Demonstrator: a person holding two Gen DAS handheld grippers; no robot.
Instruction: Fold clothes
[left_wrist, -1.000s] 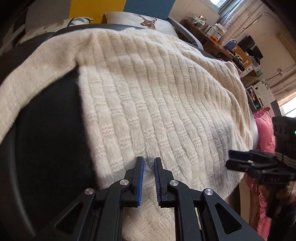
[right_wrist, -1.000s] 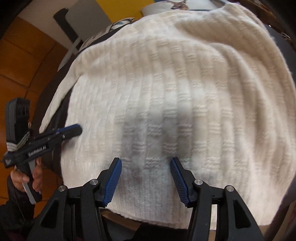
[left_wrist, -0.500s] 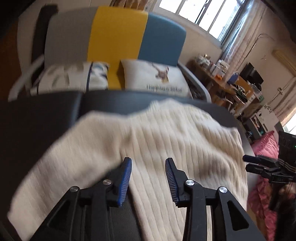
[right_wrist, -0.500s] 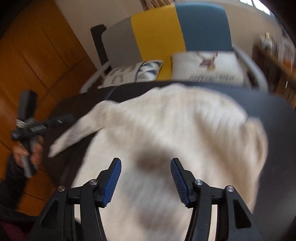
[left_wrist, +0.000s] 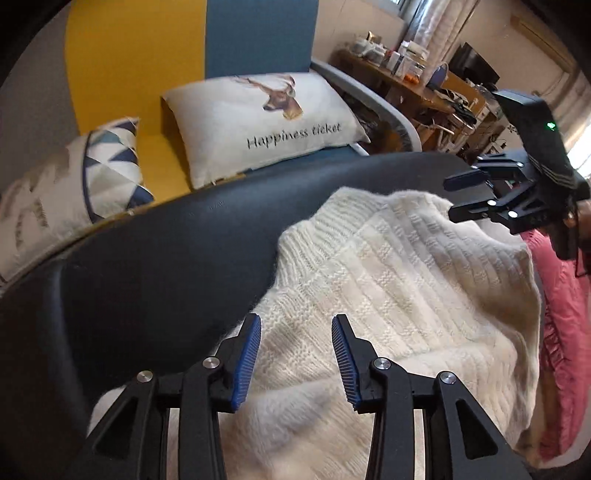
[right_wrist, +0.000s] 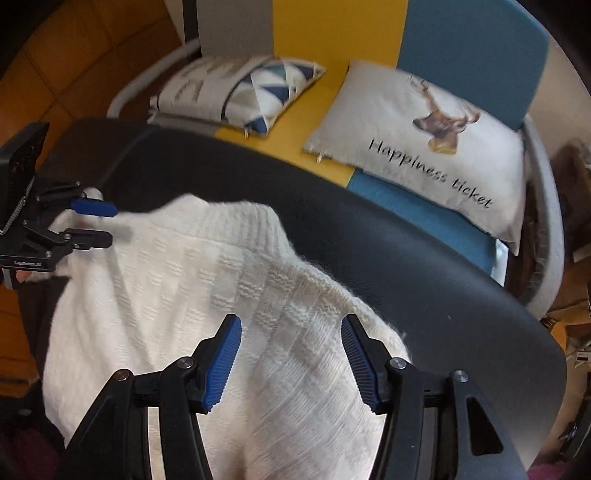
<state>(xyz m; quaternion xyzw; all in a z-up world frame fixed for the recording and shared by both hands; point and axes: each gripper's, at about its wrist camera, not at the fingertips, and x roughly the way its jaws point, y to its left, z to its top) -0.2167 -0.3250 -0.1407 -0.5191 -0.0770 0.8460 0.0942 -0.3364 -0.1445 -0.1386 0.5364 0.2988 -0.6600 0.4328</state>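
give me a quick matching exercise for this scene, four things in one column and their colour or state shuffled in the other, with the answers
Things:
1. sweater
2. deer pillow
3. table
4. left gripper

States:
A. dark, with the knit lying on it
B. open, holding nothing
C. cream ribbed knit
D. printed "Happiness ticket"

Pairs: 1-C, 2-D, 3-A, 4-B

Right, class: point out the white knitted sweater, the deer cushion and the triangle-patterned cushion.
white knitted sweater (left_wrist: 417, 280), left wrist view, on its textured body.
deer cushion (left_wrist: 258, 122), left wrist view, on its plain front.
triangle-patterned cushion (right_wrist: 258, 85), right wrist view, on the triangles.
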